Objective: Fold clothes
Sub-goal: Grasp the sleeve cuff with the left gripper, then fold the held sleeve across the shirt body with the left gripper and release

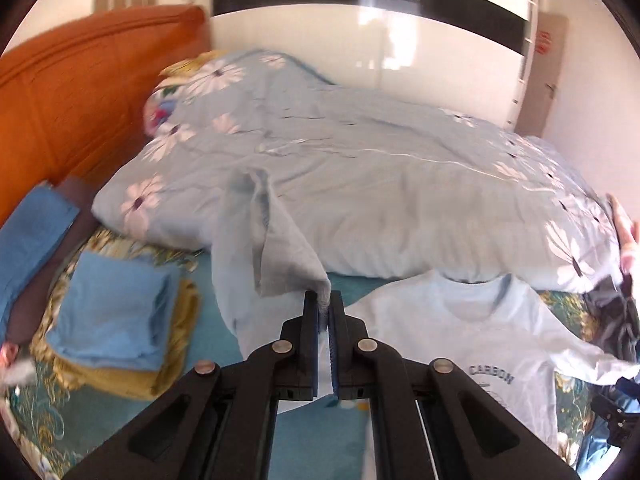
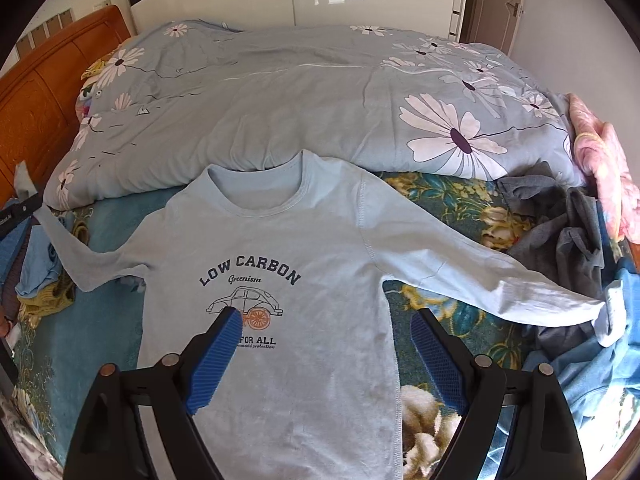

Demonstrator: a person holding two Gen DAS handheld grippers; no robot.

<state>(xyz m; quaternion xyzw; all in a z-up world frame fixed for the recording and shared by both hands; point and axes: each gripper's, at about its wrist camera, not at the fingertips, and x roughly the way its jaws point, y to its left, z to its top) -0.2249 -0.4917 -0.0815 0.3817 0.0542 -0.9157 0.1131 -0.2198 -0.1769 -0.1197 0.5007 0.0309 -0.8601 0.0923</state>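
Pale blue shirt [image 2: 276,248] spread front-up on a floral bed sheet [image 2: 452,200], one sleeve lifted.

Left gripper [image 1: 323,308] pressed together, pinching the sleeve [image 1: 260,240] and holding it up toward 11 o'clock of the shirt. Right gripper [image 2: 324,316] spread wide, hovering over the shirt's lower half. Other sleeve [image 2: 480,280] stretched toward 3 o'clock onto a heap of gray clothes [image 2: 560,240]. Daisy-print quilt [image 2: 280,100] at 12 o'clock; folded stack [image 1: 116,312] at 9 o'clock.
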